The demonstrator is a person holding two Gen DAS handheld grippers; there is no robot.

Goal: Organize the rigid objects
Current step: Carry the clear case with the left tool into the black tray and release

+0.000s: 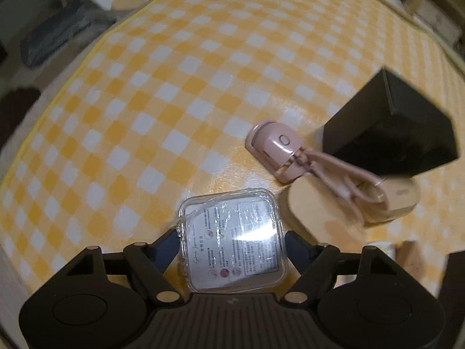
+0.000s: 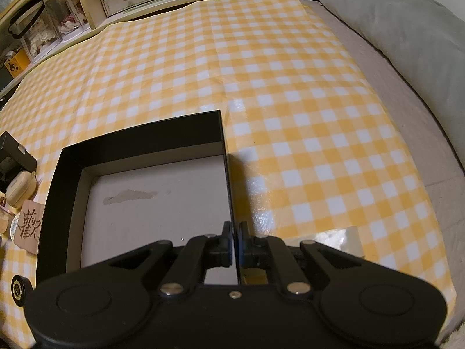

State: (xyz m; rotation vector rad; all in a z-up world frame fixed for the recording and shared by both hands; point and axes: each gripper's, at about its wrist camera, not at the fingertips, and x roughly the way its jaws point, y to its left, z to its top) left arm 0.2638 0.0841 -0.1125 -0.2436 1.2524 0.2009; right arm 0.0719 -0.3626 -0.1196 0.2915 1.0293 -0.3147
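In the left wrist view, a clear plastic case (image 1: 232, 238) with a printed label lies on the yellow checked cloth (image 1: 174, 87). My left gripper (image 1: 232, 232) straddles it, with its blue pads (image 1: 170, 242) against the case's two sides. In the right wrist view, a shallow black box (image 2: 139, 136) with a pale bare floor sits on the cloth. My right gripper (image 2: 234, 229) is shut on the thin right wall of this box near its front corner.
A pink eyelash curler (image 1: 276, 148), a black cube box (image 1: 392, 133) and a cream case (image 1: 389, 200) lie to the right of the clear case. Left of the shallow box are a wooden tag (image 2: 30, 226) and a round black lid (image 2: 19, 289). A grey pillow (image 2: 407, 29) lies at the right, with shelves behind.
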